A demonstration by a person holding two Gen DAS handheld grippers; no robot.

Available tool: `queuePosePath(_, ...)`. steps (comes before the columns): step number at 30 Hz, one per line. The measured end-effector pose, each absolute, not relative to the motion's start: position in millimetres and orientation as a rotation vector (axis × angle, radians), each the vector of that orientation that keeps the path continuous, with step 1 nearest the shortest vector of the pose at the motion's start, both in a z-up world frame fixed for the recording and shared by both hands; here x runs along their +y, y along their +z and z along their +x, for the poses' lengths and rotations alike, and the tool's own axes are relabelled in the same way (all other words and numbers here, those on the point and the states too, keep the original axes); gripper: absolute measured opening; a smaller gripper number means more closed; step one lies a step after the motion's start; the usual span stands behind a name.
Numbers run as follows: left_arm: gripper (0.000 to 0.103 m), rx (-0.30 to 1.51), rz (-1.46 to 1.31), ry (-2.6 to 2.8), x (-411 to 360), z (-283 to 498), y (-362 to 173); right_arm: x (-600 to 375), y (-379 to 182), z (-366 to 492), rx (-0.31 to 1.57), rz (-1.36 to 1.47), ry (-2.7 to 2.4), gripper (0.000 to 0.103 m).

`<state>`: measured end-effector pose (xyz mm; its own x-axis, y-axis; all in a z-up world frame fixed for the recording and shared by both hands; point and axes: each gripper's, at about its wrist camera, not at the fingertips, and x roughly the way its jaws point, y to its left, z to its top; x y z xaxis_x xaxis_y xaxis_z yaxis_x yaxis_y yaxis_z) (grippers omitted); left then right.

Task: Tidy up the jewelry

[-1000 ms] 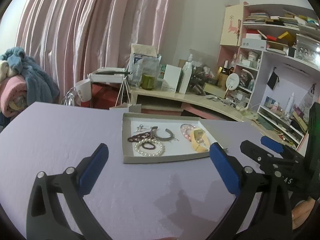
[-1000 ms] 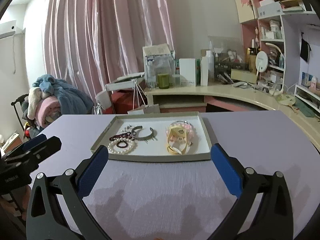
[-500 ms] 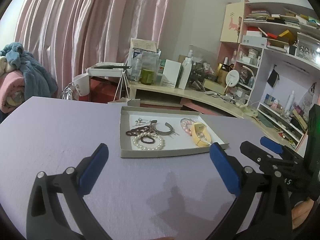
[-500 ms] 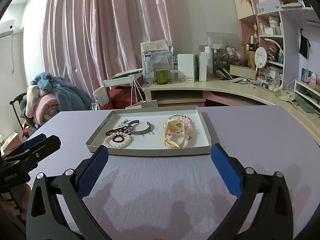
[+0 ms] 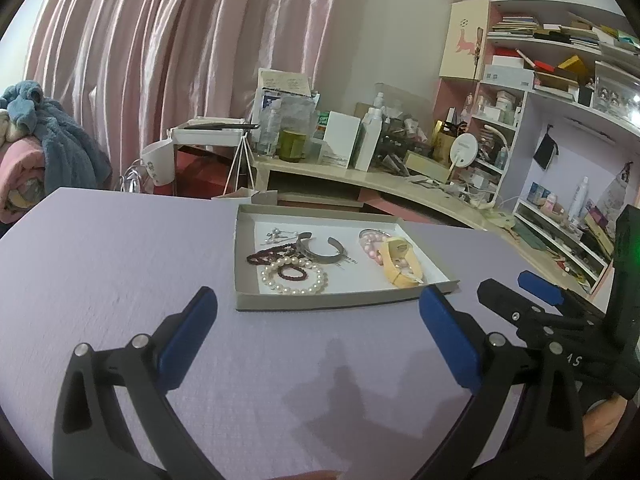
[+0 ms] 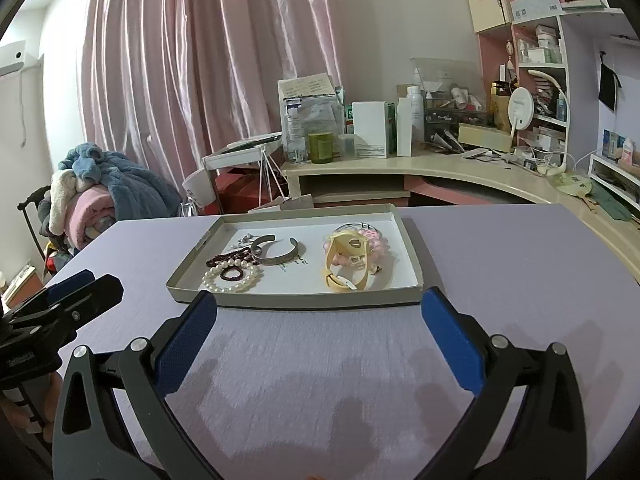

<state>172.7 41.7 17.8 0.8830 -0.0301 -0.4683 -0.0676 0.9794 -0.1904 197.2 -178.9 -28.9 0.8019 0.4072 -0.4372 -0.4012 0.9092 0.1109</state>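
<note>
Presently, left wrist view: the left gripper (image 5: 316, 316) hovers over the lilac surface (image 5: 120, 248), fingers (image 5: 188, 330) spread wide and empty, just short of the shallow cardboard tray (image 5: 320, 302) that holds all the jewelry; the right gripper (image 5: 540, 300) shows at the right edge, also empty. Contents, left to right: small silver earrings (image 5: 280, 234), tiny and likely to slip from broad pads; a dark red bead strand (image 5: 266, 254), limp, best pinched anywhere along its run; a pearl bracelet (image 5: 294, 278) with a small dark bead ring (image 5: 294, 273) lying inside it, both light, the round beads apt to roll; a grey metal cuff (image 5: 322, 250), stiff and smooth, best taken across its band. Right wrist view: the right gripper (image 6: 318, 312) sits at the tray's near rim (image 6: 296, 300), fingers (image 6: 452, 330) wide apart, holding nothing. Directly ahead lie a yellow strap piece (image 6: 346, 268), which looks soft and flexible, resting on a pink bead bracelet (image 6: 376, 240); the two overlap, so lifting one may drag the other. No separate compartments are visible in the tray. All items judged light; none looks fragile, though a hard squeeze could bend the earring posts.
</note>
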Motion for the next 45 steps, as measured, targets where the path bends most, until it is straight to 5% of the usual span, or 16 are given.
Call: queuePosePath(45, 0.101, 0.49, -0.191, 0.032, 47.0, 178.1, 20.3, -175.8, -27.6, 198.7, 0.47, 0.021, 0.443, 0.102)
